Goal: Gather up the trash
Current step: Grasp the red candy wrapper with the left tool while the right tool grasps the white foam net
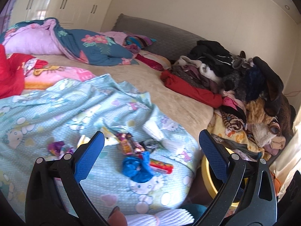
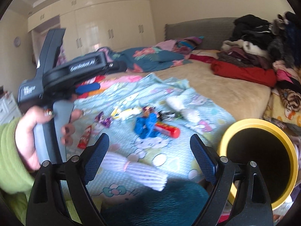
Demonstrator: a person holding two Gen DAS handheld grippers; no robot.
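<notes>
Hovering near blanket's point(image 1: 47, 113) front edge, left gripper point(image 1: 150, 146) and right gripper point(image 2: 149, 146) gaped empty; blue wad point(image 2: 145, 126), probably soft, light, suited pinch across its middle.

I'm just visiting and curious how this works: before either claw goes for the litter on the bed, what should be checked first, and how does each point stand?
1. Left gripper open and holding nothing: ok.
2. Right gripper open and holding nothing: ok.
3. Trash in plain sight: ok; the blue crumpled bag and the red tube lie on the light blue blanket.
4. Yellow bin close by, mouth unblocked: ok.
5. The two grippers apart from each other: ok; the left one is off to the side in the right wrist view.
6. Bin empty enough: cannot tell, its inside is dark.
</notes>
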